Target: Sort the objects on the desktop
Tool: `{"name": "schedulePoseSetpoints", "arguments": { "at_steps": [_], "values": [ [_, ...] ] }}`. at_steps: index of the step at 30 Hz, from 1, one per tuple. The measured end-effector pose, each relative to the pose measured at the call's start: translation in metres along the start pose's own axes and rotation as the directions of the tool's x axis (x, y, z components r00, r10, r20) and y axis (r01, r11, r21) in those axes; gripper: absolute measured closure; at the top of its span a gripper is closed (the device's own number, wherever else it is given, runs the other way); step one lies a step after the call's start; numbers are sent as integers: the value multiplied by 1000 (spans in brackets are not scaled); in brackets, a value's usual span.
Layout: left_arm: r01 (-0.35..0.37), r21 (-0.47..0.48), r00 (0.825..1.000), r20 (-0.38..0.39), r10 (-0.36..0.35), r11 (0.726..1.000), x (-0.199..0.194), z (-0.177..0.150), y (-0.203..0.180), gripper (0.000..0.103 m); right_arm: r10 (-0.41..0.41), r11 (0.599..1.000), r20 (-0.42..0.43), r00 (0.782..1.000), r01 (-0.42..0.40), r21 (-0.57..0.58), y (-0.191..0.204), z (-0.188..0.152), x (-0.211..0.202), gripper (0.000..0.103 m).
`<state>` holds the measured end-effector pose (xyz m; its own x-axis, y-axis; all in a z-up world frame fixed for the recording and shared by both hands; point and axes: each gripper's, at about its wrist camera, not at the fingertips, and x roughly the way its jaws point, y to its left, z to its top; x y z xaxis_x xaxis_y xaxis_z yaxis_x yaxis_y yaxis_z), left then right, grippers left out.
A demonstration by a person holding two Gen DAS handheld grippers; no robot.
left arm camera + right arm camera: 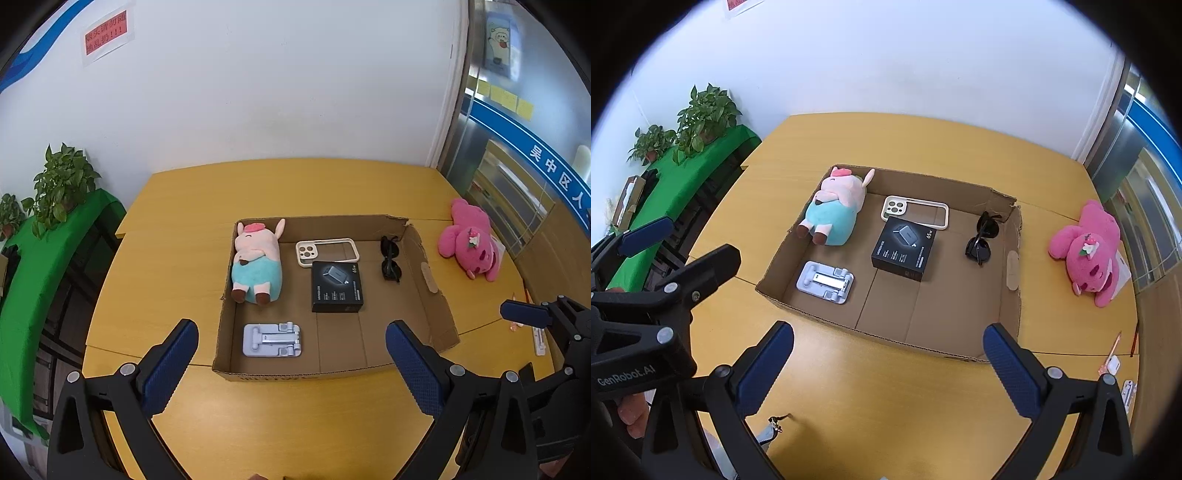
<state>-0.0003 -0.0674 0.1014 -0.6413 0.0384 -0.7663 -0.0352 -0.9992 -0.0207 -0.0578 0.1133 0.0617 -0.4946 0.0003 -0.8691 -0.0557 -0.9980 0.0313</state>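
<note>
Holding both tools wide open and empty, my left tool [291, 363] and right tool [888, 363] face the cardboard box [432, 291]; only the right view shows the keys [774, 421] at seven o'clock.

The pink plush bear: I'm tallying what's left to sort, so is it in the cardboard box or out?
Out. The pink plush bear lies on the table, right of the cardboard box.

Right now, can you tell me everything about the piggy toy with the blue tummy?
The plush pig looks soft and fuzzy, with a pale pink head, a darker pink tuft on top, one long ear sticking up, a light blue body and pink legs with brown hooves. It lies on its back in the far left corner of the cardboard box, head toward the wall, pressed against the box's left side. Nothing else touches it.
</note>
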Motion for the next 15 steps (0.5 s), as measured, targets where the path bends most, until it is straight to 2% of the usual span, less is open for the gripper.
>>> {"name": "schedulePoseSetpoints", "arguments": {
  "at_steps": [6,9,12,15],
  "values": [
    [21,-16,1000,10,-21,1000,-11,0,-9,0,-10,1000,19,1000,10,-1,-3,-4,-14,1],
    [-8,-30,1000,3,8,1000,-14,-1,-12,0,-12,1000,24,1000,12,3,-7,-7,-17,1],
    [-69,-56,997,30,71,996,-22,-6,-14,0,-8,1000,22,1000,7,10,-11,-9,-20,1],
    [-39,-62,999,20,40,997,-26,-6,-15,0,-11,1000,24,1000,11,12,-14,-11,-22,1]
  ]
}}
